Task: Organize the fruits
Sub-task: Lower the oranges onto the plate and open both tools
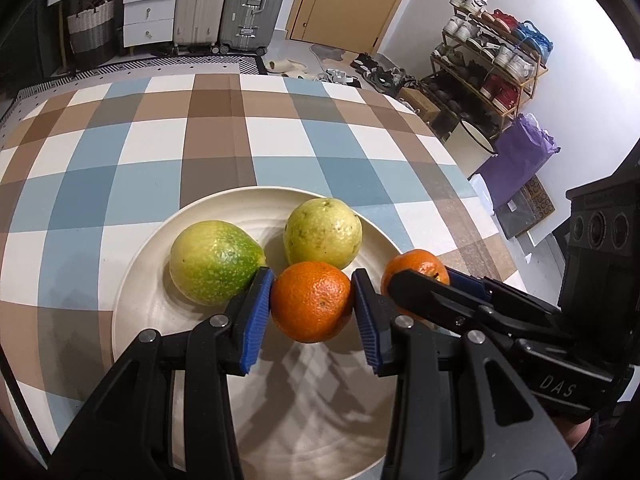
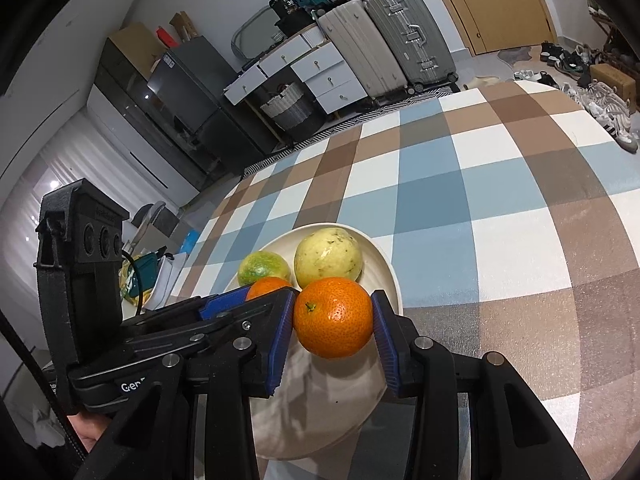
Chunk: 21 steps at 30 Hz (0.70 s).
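Observation:
A cream plate [image 1: 140,304] [image 2: 384,268] sits on the checked tablecloth. On it lie a green-yellow fruit [image 1: 214,262] [image 2: 262,266] and a pale yellow fruit [image 1: 322,238] [image 2: 328,260]. My left gripper [image 1: 312,312] is shut on an orange [image 1: 312,300] over the plate; that orange shows partly hidden in the right wrist view [image 2: 268,286]. My right gripper [image 2: 332,326] is shut on a second orange [image 2: 334,316] over the plate's right side; it also shows in the left wrist view [image 1: 416,268] behind the right gripper's fingers [image 1: 424,292].
The checked tablecloth [image 1: 240,140] [image 2: 500,200] stretches beyond the plate to the table's far edge. Suitcases [image 1: 236,4], white drawers [image 1: 150,8] and a shoe rack [image 1: 492,56] stand on the floor beyond the table.

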Available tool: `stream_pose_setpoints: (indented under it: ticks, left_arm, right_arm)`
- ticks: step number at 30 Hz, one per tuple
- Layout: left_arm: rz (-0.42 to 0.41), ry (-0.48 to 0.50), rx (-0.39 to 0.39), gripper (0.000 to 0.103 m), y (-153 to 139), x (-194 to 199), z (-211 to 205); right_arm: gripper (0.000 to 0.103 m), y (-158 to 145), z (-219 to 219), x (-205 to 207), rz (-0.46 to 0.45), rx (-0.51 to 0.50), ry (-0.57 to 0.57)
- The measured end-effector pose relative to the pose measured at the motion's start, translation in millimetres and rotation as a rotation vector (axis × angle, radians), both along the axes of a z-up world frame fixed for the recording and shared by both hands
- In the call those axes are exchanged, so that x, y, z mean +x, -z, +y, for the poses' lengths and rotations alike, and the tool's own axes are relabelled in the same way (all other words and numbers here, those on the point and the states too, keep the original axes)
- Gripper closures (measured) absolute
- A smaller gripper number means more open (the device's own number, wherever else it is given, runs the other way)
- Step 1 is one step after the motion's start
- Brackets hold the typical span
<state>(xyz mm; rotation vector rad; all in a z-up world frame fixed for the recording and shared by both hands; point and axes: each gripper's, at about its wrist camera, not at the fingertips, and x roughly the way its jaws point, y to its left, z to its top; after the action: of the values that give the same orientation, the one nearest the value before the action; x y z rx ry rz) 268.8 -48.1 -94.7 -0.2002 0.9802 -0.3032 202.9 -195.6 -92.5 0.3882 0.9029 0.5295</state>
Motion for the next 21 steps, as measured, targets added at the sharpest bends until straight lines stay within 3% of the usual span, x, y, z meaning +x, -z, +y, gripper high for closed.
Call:
stream_pose_setpoints:
  ticks: [6, 10, 21]
  left_arm:
    - [0.018, -0.006, -0.004, 0.061, 0.9, -0.9, 0.0]
    - [0.009, -0.007, -0.007, 0.053, -3.4, -3.2, 1.0]
    - [-0.044, 0.013, -0.006, 0.053, -29.5, -26.7, -3.4]
  right_arm:
    - [0.063, -1.4, -0.8, -0.1, -0.009, 0.008, 0.017]
    - [0.054, -4.8, -3.9, -1.6, -0.031, 0.007, 0.036]
    - [0.053, -25.2, -18.8, -25.1, -0.074, 0.006, 0.072]
